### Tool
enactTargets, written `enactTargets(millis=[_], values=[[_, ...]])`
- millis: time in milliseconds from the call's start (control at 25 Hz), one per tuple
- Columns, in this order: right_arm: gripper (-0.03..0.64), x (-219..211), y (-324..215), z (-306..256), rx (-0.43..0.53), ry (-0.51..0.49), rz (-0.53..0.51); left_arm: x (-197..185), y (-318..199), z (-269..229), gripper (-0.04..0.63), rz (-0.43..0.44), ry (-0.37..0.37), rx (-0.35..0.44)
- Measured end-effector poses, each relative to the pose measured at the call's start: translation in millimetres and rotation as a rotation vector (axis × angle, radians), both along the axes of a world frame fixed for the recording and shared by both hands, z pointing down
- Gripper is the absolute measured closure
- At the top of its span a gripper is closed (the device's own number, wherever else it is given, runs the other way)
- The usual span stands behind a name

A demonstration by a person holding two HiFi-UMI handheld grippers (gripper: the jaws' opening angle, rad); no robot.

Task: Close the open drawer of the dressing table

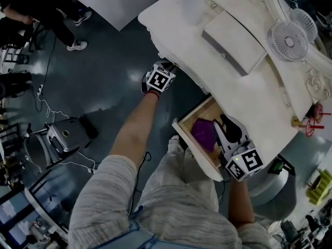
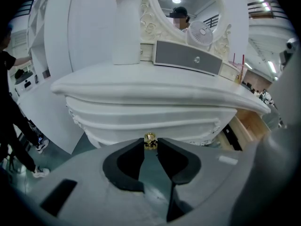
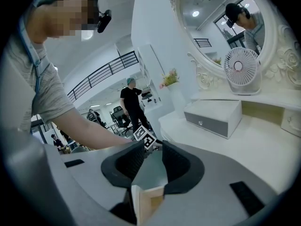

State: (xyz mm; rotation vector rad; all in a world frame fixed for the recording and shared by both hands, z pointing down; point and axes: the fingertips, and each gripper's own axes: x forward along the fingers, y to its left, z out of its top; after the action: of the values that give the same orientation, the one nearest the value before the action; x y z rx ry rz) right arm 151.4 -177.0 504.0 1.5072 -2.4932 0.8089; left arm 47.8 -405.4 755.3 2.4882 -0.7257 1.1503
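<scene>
The white dressing table [image 1: 262,95] fills the upper right of the head view. Its open wooden drawer [image 1: 196,150] juts out toward me with a purple thing [image 1: 204,134] inside. My right gripper [image 1: 224,121] hovers over the drawer's right side, pointing along the table front. Its jaws [image 3: 153,149] stand slightly apart with nothing between the pads, and the drawer's corner [image 3: 149,202] shows beneath them. My left gripper [image 1: 167,66] is at the table's front edge further left, shut [image 2: 150,143] on a small gold knob [image 2: 150,138] of the white front.
On the tabletop stand a grey-fronted box [image 1: 233,43], a small fan [image 1: 288,40] and a white vase [image 1: 193,4]. A grey case [image 1: 65,134] and cables lie on the dark floor at left. People stand at the far left [image 1: 31,19].
</scene>
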Motion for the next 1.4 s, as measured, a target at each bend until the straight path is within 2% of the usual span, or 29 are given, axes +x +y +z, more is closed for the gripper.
enactTargets(millis=[400, 840, 1080, 1200, 1400], values=[[0.535, 7, -1, 4, -0.013, -0.003, 0.007, 19, -12, -7, 0.495, -0.003, 0.015, 0.008], [0.535, 13, -2, 3, -0.007, -0.001, 0.009, 19, -11, -9, 0.495, -0.009, 0.01, -0.014], [0.534, 12, 2, -2, 0.002, 0.007, 0.007, 18, -1, -22, 0.495, -0.016, 0.011, -0.001], [0.534, 9, 5, -6, 0.011, 0.009, 0.006, 14, 8, -39, 0.495, -0.027, 0.054, 0.016], [0.534, 3, 11, -15, 0.025, 0.018, 0.005, 10, 36, -89, 0.495, -0.034, 0.202, 0.044]])
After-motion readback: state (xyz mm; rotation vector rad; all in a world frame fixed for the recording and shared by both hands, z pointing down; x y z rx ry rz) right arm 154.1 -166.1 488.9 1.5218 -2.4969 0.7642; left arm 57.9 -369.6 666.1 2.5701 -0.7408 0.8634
